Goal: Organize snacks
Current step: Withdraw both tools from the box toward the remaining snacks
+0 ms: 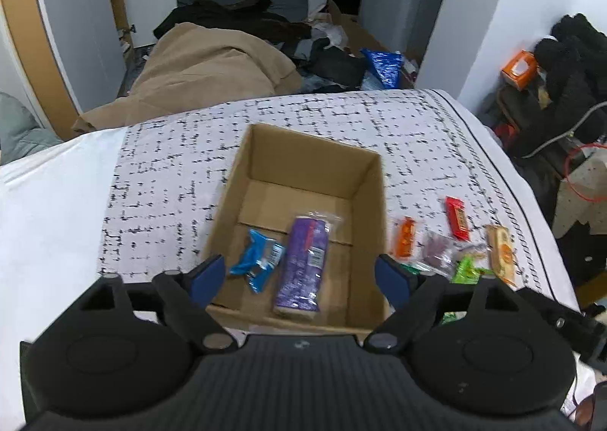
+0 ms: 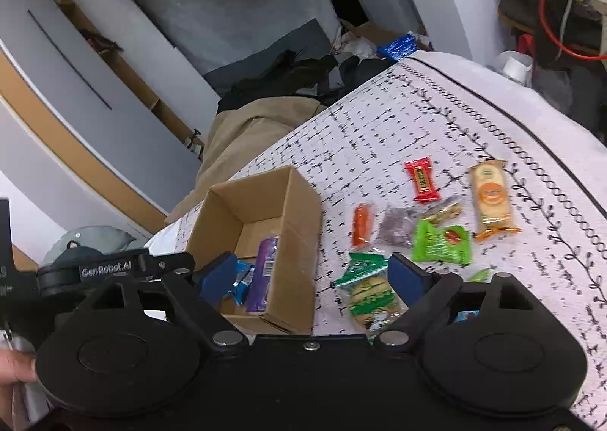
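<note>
An open cardboard box (image 1: 303, 181) sits on a bed covered by a white spread with a black broken-grid print (image 1: 167, 173). Inside the box, on its floor, lie two snacks: a long purple packet (image 1: 301, 268) in clear wrap, and just beside it at its 9 o'clock a small blue packet (image 1: 257, 264), crumpled and tilted.

The left gripper (image 1: 301, 275) hovers over the near edge of the box, its blue-padded jaws spread wide with nothing between them — the two packets show through the gap, lower down in the box.

Outside the box, toward 3 o'clock from it, the rest of the snacks are scattered on the spread. In the right wrist view a red bar (image 2: 422, 181) lies farthest back, with a tan biscuit pack with an orange round label (image 2: 491, 199) at its 3 o'clock. Nearer are an orange packet (image 2: 361, 224), a greyish clear packet (image 2: 396, 228) just beside it, and a bright green packet (image 2: 442, 243). A green-and-white cracker pack (image 2: 370, 294) lies nearest, partly behind the right-hand pad.

The right gripper (image 2: 313, 279) hangs between the box and this cluster, its jaws also wide apart and empty — one pad is over the box's near corner, the other over the cracker pack. At 8 o'clock in that view, fingers of a person's hand (image 2: 15, 370) show at the frame edge.
</note>
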Tool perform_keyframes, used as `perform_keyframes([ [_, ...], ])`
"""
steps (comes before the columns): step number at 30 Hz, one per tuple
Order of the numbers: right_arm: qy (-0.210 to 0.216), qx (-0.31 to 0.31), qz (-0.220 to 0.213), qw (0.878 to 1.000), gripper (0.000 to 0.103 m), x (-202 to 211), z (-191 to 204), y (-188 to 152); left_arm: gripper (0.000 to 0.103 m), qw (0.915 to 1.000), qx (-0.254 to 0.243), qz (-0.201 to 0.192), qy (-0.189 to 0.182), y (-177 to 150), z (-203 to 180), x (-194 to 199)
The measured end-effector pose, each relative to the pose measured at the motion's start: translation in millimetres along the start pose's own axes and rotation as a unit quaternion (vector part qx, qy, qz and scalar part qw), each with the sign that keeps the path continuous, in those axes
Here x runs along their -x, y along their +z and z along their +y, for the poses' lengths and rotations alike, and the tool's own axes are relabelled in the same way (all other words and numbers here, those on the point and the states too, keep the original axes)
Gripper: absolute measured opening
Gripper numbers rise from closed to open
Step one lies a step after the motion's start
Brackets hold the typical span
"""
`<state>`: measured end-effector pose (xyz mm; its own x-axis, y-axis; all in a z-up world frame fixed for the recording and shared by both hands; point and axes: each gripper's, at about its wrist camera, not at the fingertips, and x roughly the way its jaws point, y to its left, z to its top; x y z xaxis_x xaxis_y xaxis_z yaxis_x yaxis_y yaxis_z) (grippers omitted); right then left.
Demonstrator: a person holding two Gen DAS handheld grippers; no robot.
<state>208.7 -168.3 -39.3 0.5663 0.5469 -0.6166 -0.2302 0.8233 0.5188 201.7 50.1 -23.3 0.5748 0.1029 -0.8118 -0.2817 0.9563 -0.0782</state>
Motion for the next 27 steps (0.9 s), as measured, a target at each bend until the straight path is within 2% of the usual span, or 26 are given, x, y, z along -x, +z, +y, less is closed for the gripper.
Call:
perform_keyframes([
  [3, -0.005, -0.005, -0.002, 1.0, 0.088, 6.9, -6.8, 0.8, 0.089, 0.9999, -0.004, 0.006, -0.007, -5.0, -6.9, 2.6],
  [6, -0.003, -0.005, -0.002, 1.0, 0.096, 13.3, -13.8, -0.7, 0.089, 0.9998, -0.007, 0.011, -0.014, -8.7, -13.1, 5.3],
  [9, -0.001, -0.013, 0.002, 1.0, 0.097, 17.7, -23.1, -0.3, 0.09, 0.9995, -0.01, 0.021, -0.021, -13.3, -20.3, 8.4],
  [14, -0.008, -0.008, 0.003, 1.0, 0.103, 28.1, -31.7, 0.2, 0.093, 0.9996, -0.013, 0.018, -0.016, -20.2, -31.2, 15.5],
  [21, -0.019, -0.003, 0.005, 1.0, 0.103, 39.0, -45.9, -0.6, 0.103, 0.9993, -0.018, 0.006, -0.031, -29.1, -47.6, 22.6],
  [27, -0.039, -0.012, 0.005, 0.999, 0.103, 44.1, -62.9, -0.4, 0.103, 0.9991, -0.021, 0.006, -0.037, -37.5, -62.0, 22.7],
])
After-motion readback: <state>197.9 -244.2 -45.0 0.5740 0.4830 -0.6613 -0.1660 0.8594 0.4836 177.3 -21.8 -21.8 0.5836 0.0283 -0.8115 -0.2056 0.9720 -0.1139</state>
